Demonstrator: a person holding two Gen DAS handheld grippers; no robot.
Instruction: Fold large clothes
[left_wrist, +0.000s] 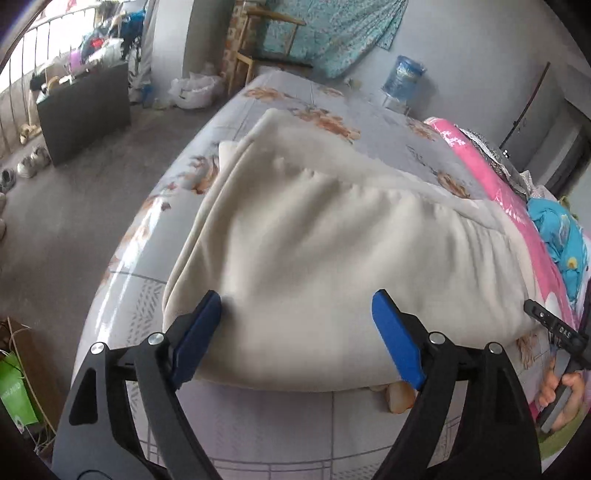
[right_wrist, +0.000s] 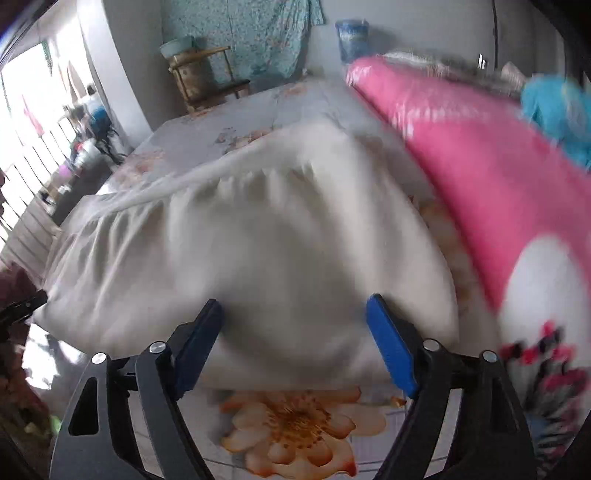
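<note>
A: Left wrist view first. We're seeing the left claw (left_wrist: 295, 314) standing wide open, nothing pinched. The cream garment (left_wrist: 314, 240), already folded over in layers, is lying on the bed (left_wrist: 229, 424) directly ahead, its near folded edge crossing between the blue pads.

B: Long axis?

A: We're reading it as running away from the claw, up and left toward the far end of the bed. The right-hand tool (left_wrist: 557, 332) is showing at the right edge beside the garment's right end.

B: Any writing?

A: Small white letters on that tool, too small to read. The green bag (left_wrist: 14, 391) on the floor has print, also unreadable.

B: Right wrist view.

A: It's blurred. The right claw (right_wrist: 295, 314) is gaping too, pads not pressing cloth. The garment (right_wrist: 258, 240) is sitting straight ahead, near edge between the pads, gathered band running left across the bed (right_wrist: 295, 424). The pink quilt (right_wrist: 480, 184) is lying just beside it on the right.

B: Nearer hand?

A: We're judging both equally near, one per end. No legible text here.
</note>
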